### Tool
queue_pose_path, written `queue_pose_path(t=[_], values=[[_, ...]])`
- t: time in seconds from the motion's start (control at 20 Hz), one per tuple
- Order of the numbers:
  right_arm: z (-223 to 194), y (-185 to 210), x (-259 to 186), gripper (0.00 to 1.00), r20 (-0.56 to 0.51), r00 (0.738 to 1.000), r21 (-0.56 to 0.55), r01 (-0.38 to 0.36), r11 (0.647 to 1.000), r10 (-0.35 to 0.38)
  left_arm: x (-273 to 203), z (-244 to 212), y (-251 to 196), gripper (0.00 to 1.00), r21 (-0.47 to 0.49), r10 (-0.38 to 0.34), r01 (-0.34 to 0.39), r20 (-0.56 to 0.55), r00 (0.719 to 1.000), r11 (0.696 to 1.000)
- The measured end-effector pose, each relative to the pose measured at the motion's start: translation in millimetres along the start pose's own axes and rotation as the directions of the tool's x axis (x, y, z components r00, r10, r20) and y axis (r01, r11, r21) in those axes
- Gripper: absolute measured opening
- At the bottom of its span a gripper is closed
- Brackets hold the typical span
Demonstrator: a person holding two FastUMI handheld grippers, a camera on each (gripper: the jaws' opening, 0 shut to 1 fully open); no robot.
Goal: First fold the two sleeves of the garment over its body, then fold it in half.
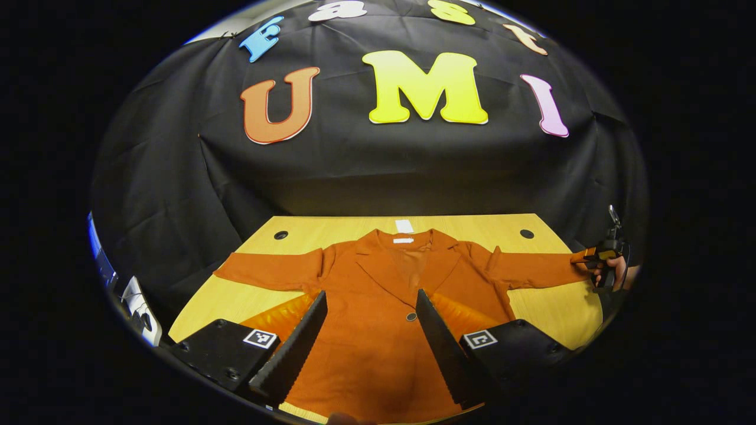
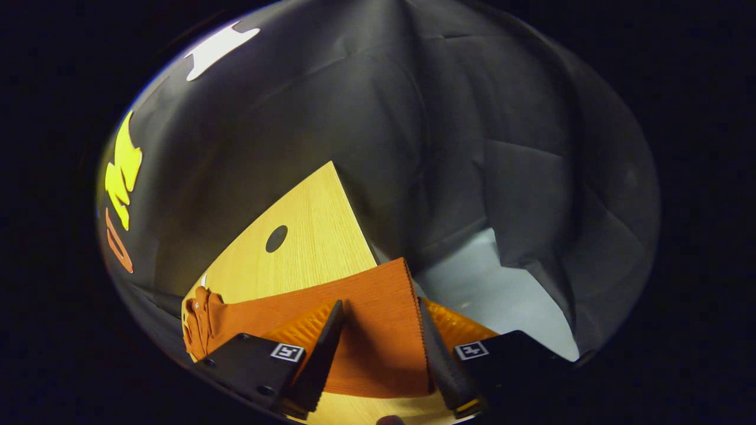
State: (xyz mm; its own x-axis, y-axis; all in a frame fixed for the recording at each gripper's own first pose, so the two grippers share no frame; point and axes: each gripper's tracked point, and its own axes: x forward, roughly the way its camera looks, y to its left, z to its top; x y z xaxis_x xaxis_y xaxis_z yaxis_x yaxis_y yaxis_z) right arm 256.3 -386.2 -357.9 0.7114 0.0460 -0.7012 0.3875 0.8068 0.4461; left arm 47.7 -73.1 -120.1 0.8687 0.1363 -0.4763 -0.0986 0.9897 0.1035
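Nearby, table (image 1: 549, 307) holes (image 1: 281, 235) beside garment (image 1: 378, 307)

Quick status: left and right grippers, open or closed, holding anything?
Left gripper: open above the jacket body, holding nothing.
Right gripper: open around the sleeve cuff, not yet clamped.

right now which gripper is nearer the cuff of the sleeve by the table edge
Right. The right gripper sits over that sleeve's cuff, fingers open on either side of it. The left gripper hangs open over the jacket's front, well away.
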Motion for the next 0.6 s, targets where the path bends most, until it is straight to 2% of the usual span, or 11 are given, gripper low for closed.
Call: queue_pose_path(t=[0.1, 0.2, 0.25, 0.45, 0.6], values=[[6.0, -5.9, -2.6, 0.60, 0.011, 0.999, -0.038, 0.051, 0.998, -0.051, 2.0, 1.2, 0.1, 0.98, -0.003, -0.007, 0.007, 0.007, 1.000, 1.000], [14.8, -11.5, -12.8, 0.24, 0.035, 0.995, -0.046, 0.098, 0.994, -0.096, 2.3, 0.2, 1.5, 0.98, -0.014, -0.010, 0.010, 0.012, 1.000, 1.000], [14.7, -6.8, -24.1, 0.06, 0.030, 0.996, -0.030, 0.080, 0.996, -0.079, 1.8, -0.5, 1.6, 0.99, -0.021, -0.009, 0.009, 0.011, 1.000, 1.000], [14.1, 14.7, -41.4, 0.04, 0.022, 0.998, -0.025, 0.058, 0.998, -0.057, 0.2, -0.2, 12.5, 0.99, -0.046, -0.008, 0.009, 0.025, 1.000, 0.999], [27.4, 55.4, -74.6, 0.04, 0.057, 0.998, -0.048, 0.018, 0.999, -0.015, -3.7, -2.6, 26.1, 0.98, -0.065, -0.009, 0.012, 0.048, 0.999, 0.998]])
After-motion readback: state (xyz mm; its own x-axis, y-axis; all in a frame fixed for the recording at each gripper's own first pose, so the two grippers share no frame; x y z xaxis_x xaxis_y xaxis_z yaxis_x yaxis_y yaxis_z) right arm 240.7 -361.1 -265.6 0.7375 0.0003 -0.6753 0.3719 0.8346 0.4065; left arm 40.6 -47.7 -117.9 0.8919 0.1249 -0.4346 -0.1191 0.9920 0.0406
